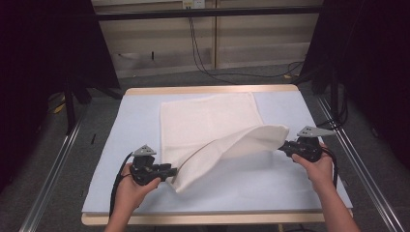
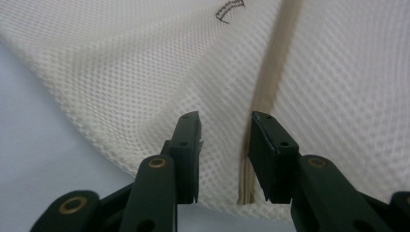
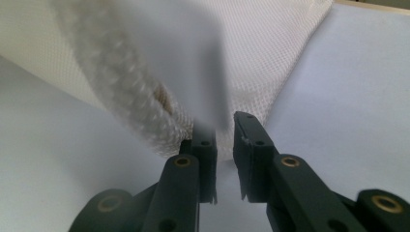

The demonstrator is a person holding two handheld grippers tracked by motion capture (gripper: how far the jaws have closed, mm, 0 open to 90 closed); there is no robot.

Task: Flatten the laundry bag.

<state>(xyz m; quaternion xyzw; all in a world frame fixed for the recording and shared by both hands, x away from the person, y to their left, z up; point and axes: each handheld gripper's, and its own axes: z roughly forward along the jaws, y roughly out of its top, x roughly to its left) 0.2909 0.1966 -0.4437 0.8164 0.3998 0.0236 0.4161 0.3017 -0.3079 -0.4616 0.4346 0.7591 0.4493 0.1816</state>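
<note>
Table (image 1: pixel 290 191) with pale blue-white top and wood edge takes the centre of the high view, grey floor around it, dark curtains left and right, black cables at upper centre.

Cream mesh bag (image 1: pixel 208 121) lies flat on the table's middle. Its near part is folded up and over, a raised band running from lower centre to right of centre. In the left gripper view the mesh covers most of the frame, with a tan zipper strip (image 2: pixel 263 92) running top to bottom right of centre and a small dark mark near the top edge.

Left gripper (image 1: pixel 170 171), lower left of the high view, sits at the bag's near corner. Jaws parted with a clear gap; mesh lies behind and under them, pads not pressing it, so nothing gripped.

Right gripper (image 1: pixel 285 147), right of centre in the high view, is at the lifted end of the fold. In the right gripper view its jaws stand a narrow gap apart with a blurred bag edge (image 3: pixel 193 87) rising just above them. Cannot tell if the cloth is pinched.
</note>
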